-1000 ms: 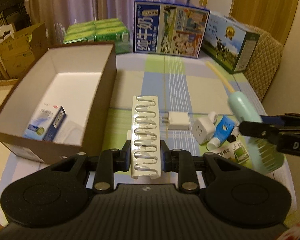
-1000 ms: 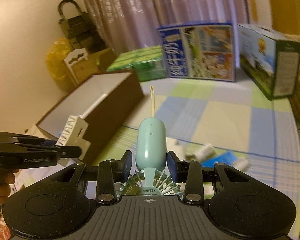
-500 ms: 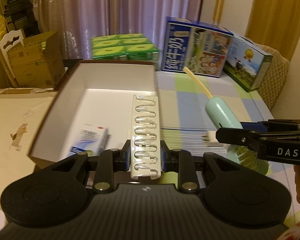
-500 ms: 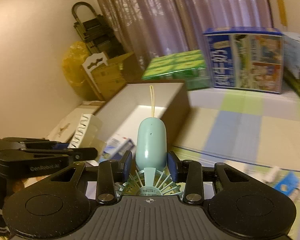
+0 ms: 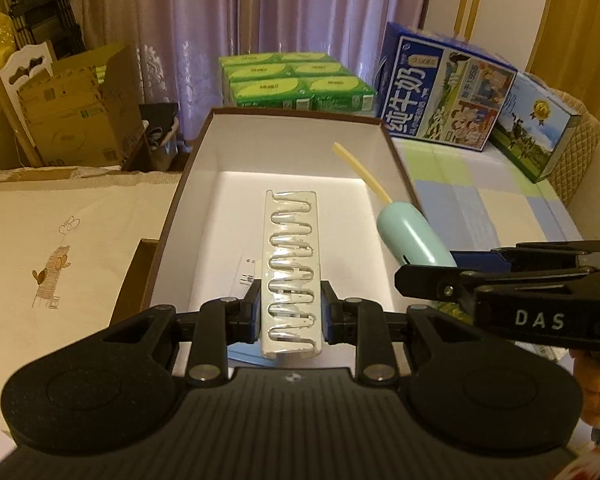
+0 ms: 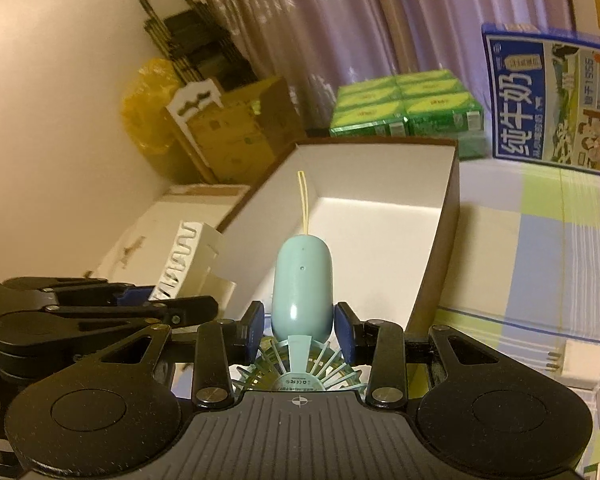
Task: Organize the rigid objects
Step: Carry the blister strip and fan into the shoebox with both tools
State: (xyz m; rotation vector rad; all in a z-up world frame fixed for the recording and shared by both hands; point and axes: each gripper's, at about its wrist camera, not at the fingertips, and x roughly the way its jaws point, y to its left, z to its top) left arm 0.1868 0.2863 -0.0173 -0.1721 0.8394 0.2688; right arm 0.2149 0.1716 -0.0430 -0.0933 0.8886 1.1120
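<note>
Two grippers hover over the open box (image 5: 396, 156) — left gripper (image 5: 291, 312) clamping the white plastic tray (image 5: 291, 264), right gripper (image 6: 300, 330) pinching the handheld fan (image 6: 302, 286) — so lower each level, clear of the walls, before releasing.

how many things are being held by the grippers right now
2: the white wavy tray clamped in the left gripper over the brown box, and the mint handheld fan in the right gripper beside it.
</note>
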